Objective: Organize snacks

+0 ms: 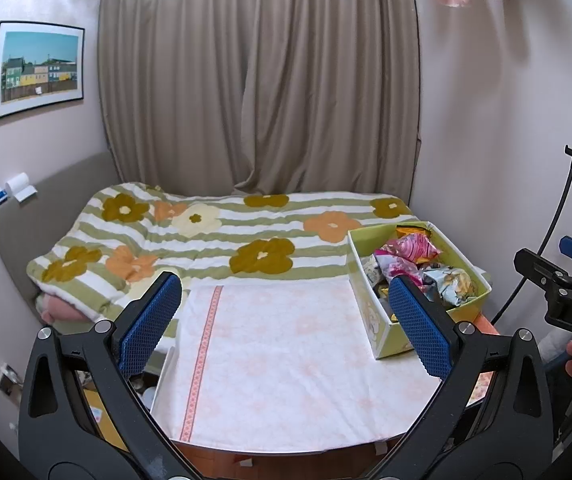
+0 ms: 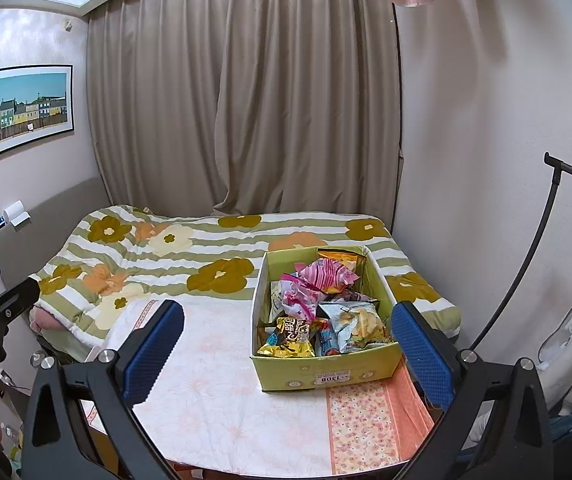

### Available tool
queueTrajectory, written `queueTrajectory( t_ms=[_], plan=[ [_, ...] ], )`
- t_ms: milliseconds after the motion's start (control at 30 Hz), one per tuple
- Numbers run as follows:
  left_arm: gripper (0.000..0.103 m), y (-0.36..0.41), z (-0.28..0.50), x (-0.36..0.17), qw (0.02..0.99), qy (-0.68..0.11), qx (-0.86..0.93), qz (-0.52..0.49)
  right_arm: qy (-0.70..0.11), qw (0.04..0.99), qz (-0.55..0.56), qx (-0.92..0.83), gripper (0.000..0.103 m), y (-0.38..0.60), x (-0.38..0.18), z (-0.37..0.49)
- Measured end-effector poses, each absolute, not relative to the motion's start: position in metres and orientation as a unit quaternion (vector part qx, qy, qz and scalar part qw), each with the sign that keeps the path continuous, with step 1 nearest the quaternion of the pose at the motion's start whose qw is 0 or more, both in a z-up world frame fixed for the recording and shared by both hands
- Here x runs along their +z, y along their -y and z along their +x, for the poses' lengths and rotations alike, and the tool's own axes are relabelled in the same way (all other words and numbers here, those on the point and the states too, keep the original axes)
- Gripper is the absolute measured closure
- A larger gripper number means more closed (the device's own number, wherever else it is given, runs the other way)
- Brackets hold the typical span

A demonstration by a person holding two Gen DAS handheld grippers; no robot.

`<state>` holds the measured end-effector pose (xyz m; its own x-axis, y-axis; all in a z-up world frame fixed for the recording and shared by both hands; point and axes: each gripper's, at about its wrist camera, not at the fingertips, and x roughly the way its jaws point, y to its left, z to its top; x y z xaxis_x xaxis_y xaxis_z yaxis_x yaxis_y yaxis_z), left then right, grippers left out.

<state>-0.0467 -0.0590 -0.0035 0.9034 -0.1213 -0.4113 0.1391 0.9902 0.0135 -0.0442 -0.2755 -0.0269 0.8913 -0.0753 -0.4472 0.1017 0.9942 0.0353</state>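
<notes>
Floral quilt [image 1: 205, 236] on bed at 12 o'clock; beige curtain [image 1: 257, 80] behind; framed picture [image 1: 39, 68] at 10 o'clock.

We face a small room with pale pink walls [image 2: 486, 120]. A taupe curtain [image 2: 245, 100], drawn full, covers the far wall. A framed picture [image 2: 29, 108] of coloured houses hangs on our left. Below it, a bed [image 1: 13, 240] carries a striped quilt [image 2: 157, 256] with big flowers. A desk [image 1: 286, 360] under a pale cloth stands nearest. Soft daylight falls throughout.

Green box [image 2: 326, 376], pink floral tablecloth [image 2: 221, 400], green-striped quilt [image 2: 157, 256] with orange flowers.
</notes>
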Motion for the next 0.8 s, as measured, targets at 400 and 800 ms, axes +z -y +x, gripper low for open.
queueTrajectory(
  t_ms=[400, 800],
  plan=[
    [0.000, 0.0566, -0.0450, -0.0073, 0.974, -0.215, -0.069, 0.021, -0.232, 0.971, 0.031, -0.046, 0.000, 0.2773, -0.0299, -0.0423],
    [0.000, 0.0532, -0.0464, -0.0079, 0.974, -0.215, -0.065, 0.015, -0.232, 0.971, 0.031, -0.044, 0.000, 0.2777, -0.0299, -0.0431]
  ],
)
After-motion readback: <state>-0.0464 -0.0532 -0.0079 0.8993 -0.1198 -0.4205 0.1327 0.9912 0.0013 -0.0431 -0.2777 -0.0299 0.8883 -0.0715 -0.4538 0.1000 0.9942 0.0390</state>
